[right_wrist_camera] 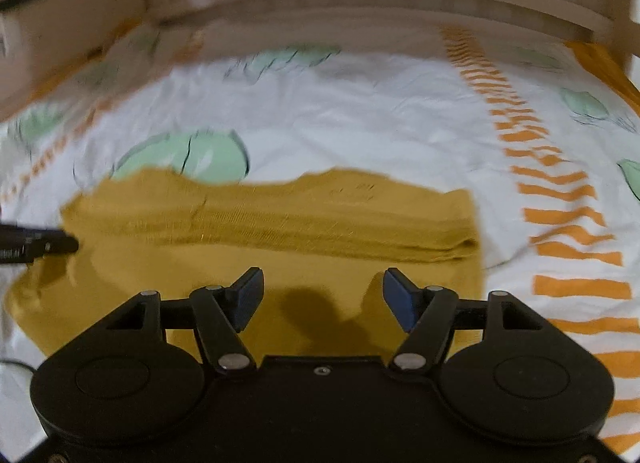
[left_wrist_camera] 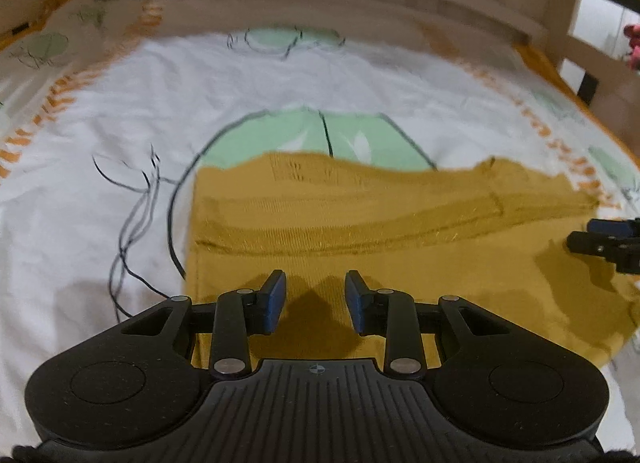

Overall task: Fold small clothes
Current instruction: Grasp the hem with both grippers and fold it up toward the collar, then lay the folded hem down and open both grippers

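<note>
Each hand-held gripper (left_wrist_camera: 315, 295) (right_wrist_camera: 323, 295) is matte black plastic with blue finger pads (left_wrist_camera: 276, 301), silver pivot screws and round side discs.

Mustard garment (left_wrist_camera: 400, 231) ahead of both grippers: matt knit cloth, ribbed band across it. Beneath it, bed sheet (left_wrist_camera: 120, 143): thin, crinkled printed cotton-like cloth, matt. Left gripper (left_wrist_camera: 316, 295): matt black plastic, ridged housing, shiny metal pivot pins, blue rubbery-looking pads (left_wrist_camera: 276, 303).

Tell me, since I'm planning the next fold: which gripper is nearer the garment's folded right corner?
Right gripper hovers near that corner; left gripper hovers by the mustard garment's left edge.
</note>
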### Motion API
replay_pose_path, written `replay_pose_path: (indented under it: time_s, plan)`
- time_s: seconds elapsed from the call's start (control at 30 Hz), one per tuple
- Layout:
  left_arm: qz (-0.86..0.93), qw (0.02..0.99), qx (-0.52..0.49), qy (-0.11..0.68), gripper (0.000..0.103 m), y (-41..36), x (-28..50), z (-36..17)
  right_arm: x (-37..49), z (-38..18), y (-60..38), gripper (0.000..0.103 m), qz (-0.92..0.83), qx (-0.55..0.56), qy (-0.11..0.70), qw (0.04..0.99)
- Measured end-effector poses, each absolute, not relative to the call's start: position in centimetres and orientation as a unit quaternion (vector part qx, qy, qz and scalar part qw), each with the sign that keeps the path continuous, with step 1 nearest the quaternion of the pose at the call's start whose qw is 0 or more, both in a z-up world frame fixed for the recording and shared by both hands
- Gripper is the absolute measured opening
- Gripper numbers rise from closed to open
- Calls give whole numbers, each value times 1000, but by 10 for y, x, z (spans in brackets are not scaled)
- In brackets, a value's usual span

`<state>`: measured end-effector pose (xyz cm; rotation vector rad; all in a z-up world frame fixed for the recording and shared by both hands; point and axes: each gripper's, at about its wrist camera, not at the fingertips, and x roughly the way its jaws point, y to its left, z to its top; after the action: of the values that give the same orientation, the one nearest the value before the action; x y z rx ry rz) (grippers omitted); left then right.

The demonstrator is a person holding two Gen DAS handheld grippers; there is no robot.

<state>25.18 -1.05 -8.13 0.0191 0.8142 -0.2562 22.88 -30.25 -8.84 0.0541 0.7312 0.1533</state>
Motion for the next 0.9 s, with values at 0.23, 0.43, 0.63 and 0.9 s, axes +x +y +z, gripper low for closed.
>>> replay_pose_path:
  time_s: [0.23,0.43,0.63,0.9]
  plan:
    - [-115,903,-5,414,32,-9,292,-88,272,-96,-291,73,59,-13,384,921]
    - [-99,903,-31,417,32,-7,324,-90,309,-99,-302,79,39,25,395,917]
    - [-78,904,-42,419,32,-3,346,-92,323,-105,-313,79,22,56,398,915]
    - [-62,902,-58,423,33,-1,354,-88,330,-107,-321,84,5,88,395,914]
